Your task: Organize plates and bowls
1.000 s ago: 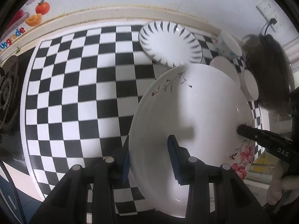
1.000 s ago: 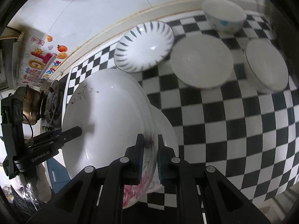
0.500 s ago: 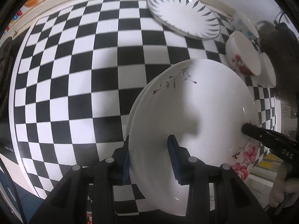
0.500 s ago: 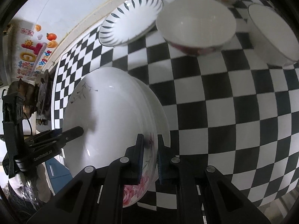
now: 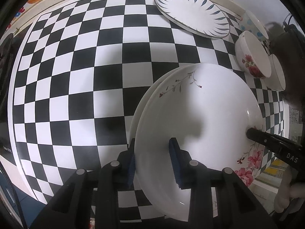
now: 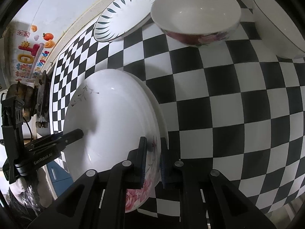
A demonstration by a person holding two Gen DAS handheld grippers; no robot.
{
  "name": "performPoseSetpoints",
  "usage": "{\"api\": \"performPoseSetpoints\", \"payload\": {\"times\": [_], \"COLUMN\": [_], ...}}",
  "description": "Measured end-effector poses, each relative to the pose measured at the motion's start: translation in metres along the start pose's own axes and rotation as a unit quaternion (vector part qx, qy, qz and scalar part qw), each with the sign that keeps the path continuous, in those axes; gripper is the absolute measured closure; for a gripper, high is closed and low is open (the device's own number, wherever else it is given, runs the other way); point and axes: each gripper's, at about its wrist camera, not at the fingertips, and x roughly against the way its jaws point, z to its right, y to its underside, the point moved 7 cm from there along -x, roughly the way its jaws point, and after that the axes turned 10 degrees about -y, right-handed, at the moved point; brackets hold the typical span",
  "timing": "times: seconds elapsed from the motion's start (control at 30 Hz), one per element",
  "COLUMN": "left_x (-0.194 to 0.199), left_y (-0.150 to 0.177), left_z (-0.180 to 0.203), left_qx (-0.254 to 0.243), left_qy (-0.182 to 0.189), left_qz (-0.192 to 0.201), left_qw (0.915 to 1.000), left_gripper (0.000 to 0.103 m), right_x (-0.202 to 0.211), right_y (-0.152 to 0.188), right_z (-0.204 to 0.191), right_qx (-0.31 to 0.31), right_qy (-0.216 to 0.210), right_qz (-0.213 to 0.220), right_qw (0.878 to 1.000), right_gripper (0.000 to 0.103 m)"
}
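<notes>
A large white ceramic plate with pink flowers and a thin grey sprig painted on its rim [image 5: 200, 114] is gripped on two opposite edges, just over a second plain white plate [image 5: 144, 99] whose rim peeks out along its upper-left side. Both sit in the lower right of the left wrist view and the lower left of the right wrist view, over the black-and-white chequered surface [image 5: 76, 76].

The left claw [image 5: 152, 160] straddles the near rim of the flowered plate, one blue pad outside the rim and the other on the inner face; its jaws are closing with the rim between them, and a gap shows at the inner pad, so the pads do not press yet. The right claw [image 6: 153, 158] is narrow, clamped on the flowered part of the rim, its blue pads pressing both faces.

Further back on the chequered surface, at the top of both views, lies a white plate edged with dark blue leaf strokes [image 6: 125, 13]. Just beside it to the right stands a white bowl with red flowers on its outside [image 6: 196, 17]. Further right is a white bowl with a thin dark rim line [image 6: 278, 22], and a bowl with pale blue dots [image 5: 251, 25] sits behind them.
</notes>
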Motion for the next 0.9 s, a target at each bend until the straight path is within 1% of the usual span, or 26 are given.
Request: {"api": "performPoseSetpoints", "payload": {"times": [0.1,0.23,0.4,0.47,0.57,0.67,0.8,0.9], "left_x": [0.001,-0.003,-0.014,-0.017,-0.017,-0.016,-0.014,-0.012], "left_y": [0.001,0.003,0.012,0.015,0.018,0.019,0.021,0.023], "left_z": [-0.004,-0.006,-0.016,-0.017,-0.012,-0.01,-0.01,-0.01], "left_qx": [0.002,0.006,0.053,0.06,0.061,0.058,0.061,0.062], "left_qy": [0.004,0.015,0.067,0.074,0.071,0.061,0.057,0.052], "left_qz": [-0.001,0.0,-0.045,-0.059,-0.07,-0.068,-0.065,-0.062], "left_qw": [1.0,0.9999,0.9953,0.9937,0.9932,0.9941,0.9944,0.9948], "left_gripper": [0.073,0.075,0.083,0.085,0.086,0.087,0.088,0.088], "right_x": [0.002,0.006,0.01,0.009,0.008,0.004,0.002,0.001], "right_y": [0.001,0.002,0.002,0.001,0.0,0.003,0.007,0.008], "right_z": [0.001,-0.001,-0.002,-0.001,0.002,0.009,0.012,0.011], "right_qx": [-0.002,0.007,0.003,0.0,-0.003,-0.009,-0.014,-0.01], "right_qy": [-0.001,0.01,0.021,0.028,0.035,0.034,0.022,0.028], "right_qz": [0.002,0.007,0.012,0.011,0.01,0.002,0.003,0.007], "right_qw": [1.0,1.0,1.0,1.0,0.999,0.999,1.0,1.0], "right_gripper": [0.089,0.089,0.089,0.089,0.089,0.089,0.089,0.089]}}
